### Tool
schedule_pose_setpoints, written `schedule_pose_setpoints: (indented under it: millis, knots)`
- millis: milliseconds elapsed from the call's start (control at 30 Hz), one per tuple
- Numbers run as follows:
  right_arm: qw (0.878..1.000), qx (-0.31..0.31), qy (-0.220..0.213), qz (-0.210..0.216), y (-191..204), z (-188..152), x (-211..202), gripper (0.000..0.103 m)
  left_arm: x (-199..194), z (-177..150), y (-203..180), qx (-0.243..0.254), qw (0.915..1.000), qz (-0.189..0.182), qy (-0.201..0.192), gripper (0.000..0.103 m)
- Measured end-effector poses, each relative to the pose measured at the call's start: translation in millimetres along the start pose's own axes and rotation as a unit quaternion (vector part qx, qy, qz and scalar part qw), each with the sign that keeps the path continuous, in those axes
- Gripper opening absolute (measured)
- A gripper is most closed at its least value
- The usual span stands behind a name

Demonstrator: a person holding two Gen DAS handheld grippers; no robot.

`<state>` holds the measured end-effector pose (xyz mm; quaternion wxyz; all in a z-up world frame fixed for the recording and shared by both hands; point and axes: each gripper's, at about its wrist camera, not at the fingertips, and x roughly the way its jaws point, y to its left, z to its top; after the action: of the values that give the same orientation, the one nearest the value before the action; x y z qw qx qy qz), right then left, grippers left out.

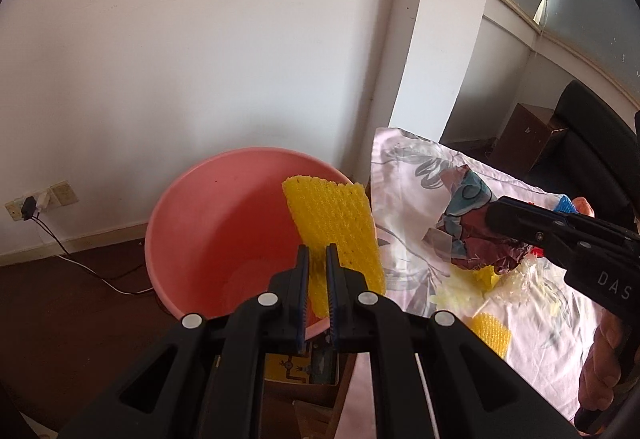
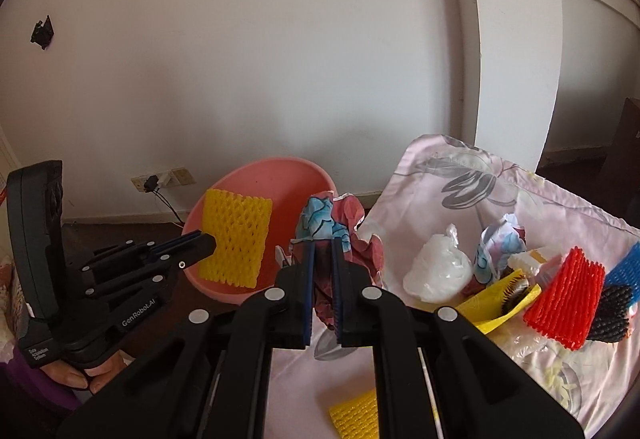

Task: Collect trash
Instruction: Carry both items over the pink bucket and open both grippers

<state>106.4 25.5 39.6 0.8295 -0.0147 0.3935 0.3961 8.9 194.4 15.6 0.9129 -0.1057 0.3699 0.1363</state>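
My left gripper is shut on a yellow foam net sleeve, which it holds up over the pink basin. From the right wrist view the same sleeve hangs in front of the basin, pinched by the left gripper. A crumpled wrapper in maroon, blue and white is clamped in my right gripper above the near edge of the flowered cloth. The left wrist view shows that wrapper in the right gripper.
More trash lies on the cloth: a white plastic bag, a red foam net, blue and black nets, yellow paper, a second yellow net. A wall socket with cable is left of the basin. A cardboard box stands far right.
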Motion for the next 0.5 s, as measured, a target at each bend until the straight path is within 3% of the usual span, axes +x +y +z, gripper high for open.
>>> schedule_pose_setpoints:
  millis: [500]
  knots:
    - [0.997,-0.012,0.049,0.056,32,22,68,0.008,18,-9,36,-0.032,0.9961,0.076,0.032,0.008]
